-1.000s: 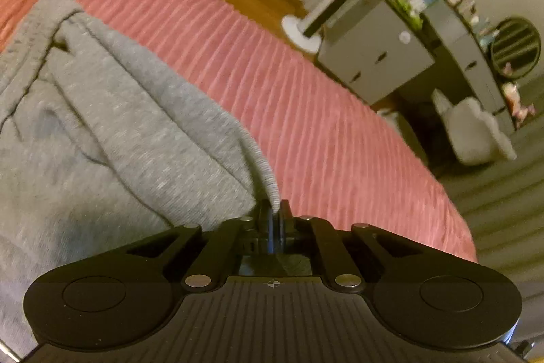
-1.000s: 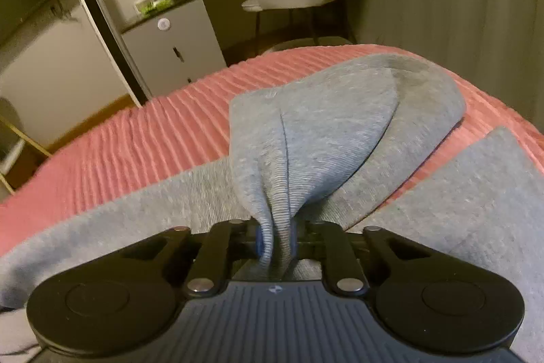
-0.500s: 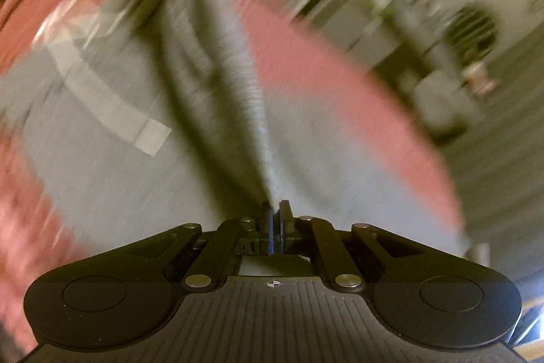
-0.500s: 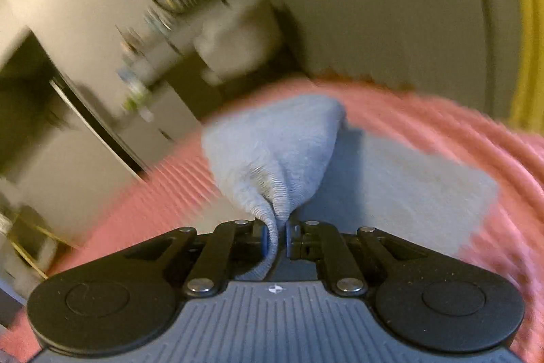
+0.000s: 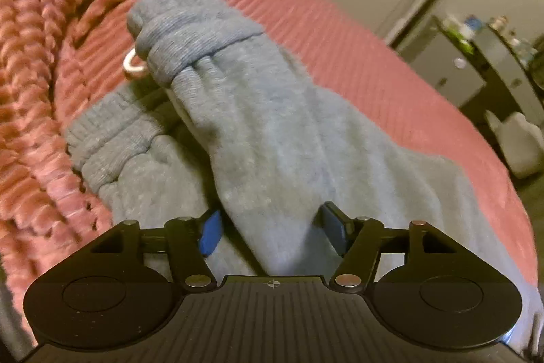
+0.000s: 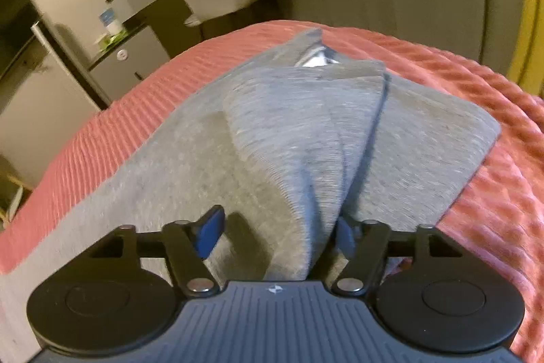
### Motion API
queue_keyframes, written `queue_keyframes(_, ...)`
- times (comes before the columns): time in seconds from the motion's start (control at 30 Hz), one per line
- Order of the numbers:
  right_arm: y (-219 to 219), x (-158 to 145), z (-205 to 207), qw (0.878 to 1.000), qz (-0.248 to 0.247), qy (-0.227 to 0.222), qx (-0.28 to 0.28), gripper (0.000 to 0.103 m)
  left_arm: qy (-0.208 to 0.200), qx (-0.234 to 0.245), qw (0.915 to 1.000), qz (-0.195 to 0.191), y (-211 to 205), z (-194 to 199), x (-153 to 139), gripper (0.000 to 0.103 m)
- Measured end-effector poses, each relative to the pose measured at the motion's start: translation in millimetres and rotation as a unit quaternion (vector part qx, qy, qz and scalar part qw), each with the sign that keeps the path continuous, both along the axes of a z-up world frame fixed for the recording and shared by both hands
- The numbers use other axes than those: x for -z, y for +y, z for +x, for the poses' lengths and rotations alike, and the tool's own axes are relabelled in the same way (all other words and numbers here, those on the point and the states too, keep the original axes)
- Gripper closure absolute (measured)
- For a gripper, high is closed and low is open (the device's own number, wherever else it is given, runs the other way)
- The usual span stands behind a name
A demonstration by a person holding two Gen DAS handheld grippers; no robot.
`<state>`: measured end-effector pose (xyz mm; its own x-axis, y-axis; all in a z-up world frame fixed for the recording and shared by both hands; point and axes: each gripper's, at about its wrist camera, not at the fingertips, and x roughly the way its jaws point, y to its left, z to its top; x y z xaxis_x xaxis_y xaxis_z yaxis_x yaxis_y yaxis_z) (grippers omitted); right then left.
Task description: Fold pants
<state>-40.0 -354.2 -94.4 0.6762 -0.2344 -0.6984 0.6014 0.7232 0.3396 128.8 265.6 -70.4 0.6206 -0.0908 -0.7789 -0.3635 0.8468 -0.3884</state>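
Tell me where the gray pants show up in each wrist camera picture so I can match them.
Left wrist: gray pants fill the centre, ribbed cuffs upper left.
Right wrist: gray pants fill the centre, a fold running down to the camera.
Shared landmark: the pink ribbed bedspread under them.

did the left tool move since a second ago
Yes. The left tool swung toward the ribbed cuffs of the grey pants on the pink bedspread, with the dresser now further right; its jaws are opening.

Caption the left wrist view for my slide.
Left gripper opening, gray pants bunched between its fingers on a pink bedspread.
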Motion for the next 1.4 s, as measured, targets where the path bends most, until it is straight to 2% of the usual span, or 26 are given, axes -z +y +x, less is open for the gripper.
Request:
queue_keyframes(0.07,6,-5,7,1.000,-0.020,0.016,-0.011,0.034,-0.009,-0.012,0.9999,-0.005,-1,6,2,0.041)
queue_keyframes(0.1,6,-6,8,0.999,-0.023,0.019,-0.012,0.034,-0.012,-0.014,0.9998,-0.006,-2,9,2,0.057)
queue_keyframes(0.13,5,-7,8,1.000,-0.020,0.019,-0.010,0.034,-0.012,-0.012,0.9998,-0.006,-3,11,0,0.066)
queue_keyframes(0.23,-8,-9,9,1.000,0.001,0.006,0.010,0.037,-0.007,-0.005,1.0000,0.003,-8,15,-3,0.079)
queue_keyframes(0.27,-11,-9,11,1.000,0.004,-0.001,0.017,0.040,-0.008,-0.002,0.9999,0.010,-11,14,-6,0.080)
queue_keyframes(0.33,-15,-6,13,1.000,-0.005,0.002,0.024,0.059,-0.010,0.003,0.9997,0.024,-7,5,-6,0.085)
queue_keyframes(0.43,-15,-4,14,1.000,-0.020,0.009,0.023,0.074,-0.008,0.003,0.9995,0.031,-11,2,-7,0.086)
queue_keyframes(0.53,-14,-6,21,0.999,-0.040,0.030,0.019,0.072,-0.001,-0.002,0.9995,0.033,-12,5,-6,0.086)
queue_keyframes(0.57,-13,-7,23,0.998,-0.052,0.036,0.018,0.068,0.000,0.000,0.9994,0.036,-13,6,-6,0.086)
queue_keyframes(0.6,-11,-7,24,0.997,-0.064,0.042,0.018,0.057,0.002,0.002,0.9992,0.040,-14,8,-5,0.082)
queue_keyframes(0.67,-11,-5,28,0.996,-0.079,0.048,0.018,0.053,0.011,0.001,0.9990,0.043,-13,14,-2,0.076)
queue_keyframes(0.7,-12,-5,29,0.996,-0.078,0.047,0.016,0.058,0.015,-0.002,0.9991,0.040,-13,16,0,0.075)
queue_keyframes(0.73,-13,-5,28,0.996,-0.075,0.044,0.016,0.077,0.017,-0.005,0.9992,0.035,-12,17,1,0.082)
queue_keyframes(0.77,-15,-7,28,0.997,-0.067,0.037,0.015,0.088,0.013,-0.006,0.9994,0.030,-10,17,-1,0.087)
queue_keyframes(0.8,-17,-12,27,0.997,-0.068,0.037,0.022,0.095,0.005,-0.005,0.9996,0.028,-9,16,-5,0.089)
queue_keyframes(0.83,-20,-18,24,0.997,-0.062,0.031,0.027,0.096,-0.007,-0.003,0.9995,0.029,-9,13,-11,0.090)
queue_keyframes(0.87,-24,-28,16,0.998,-0.051,0.003,0.035,0.096,-0.020,-0.001,0.9994,0.030,-8,7,-17,0.090)
queue_keyframes(0.97,-30,-54,-13,0.996,-0.041,-0.061,0.055,0.096,-0.051,0.000,0.9981,0.033,-8,-15,-32,0.091)
queue_keyframes(1.03,-29,-56,-31,0.994,-0.049,-0.075,0.070,0.096,-0.050,-0.014,0.9982,0.030,-6,-33,-29,0.091)
queue_keyframes(1.07,-30,-50,-37,0.993,-0.053,-0.071,0.076,0.096,-0.049,-0.017,0.9983,0.028,-4,-42,-24,0.091)
queue_keyframes(1.17,-40,-9,-42,0.994,-0.042,0.015,0.099,0.096,-0.008,-0.009,0.9991,0.040,-3,-58,5,0.090)
queue_keyframes(1.2,-46,8,-46,0.993,-0.023,0.035,0.107,0.096,-0.003,-0.014,0.9998,0.016,3,-59,10,0.089)
queue_keyframes(1.27,-46,8,-53,0.994,-0.027,0.016,0.103,0.097,-0.007,-0.025,0.9997,-0.001,11,-57,0,0.086)
queue_keyframes(1.33,-45,-4,-54,0.993,-0.036,0.022,0.108,0.087,-0.005,-0.031,0.9989,0.036,9,-57,-15,0.069)
queue_keyframes(1.37,-47,-11,-54,0.992,-0.042,0.027,0.119,0.084,-0.006,-0.040,0.9967,0.070,5,-58,-25,0.063)
queue_keyframes(1.4,-48,-19,-57,0.989,-0.054,0.029,0.134,0.080,-0.005,-0.049,0.9933,0.104,0,-61,-33,0.046)
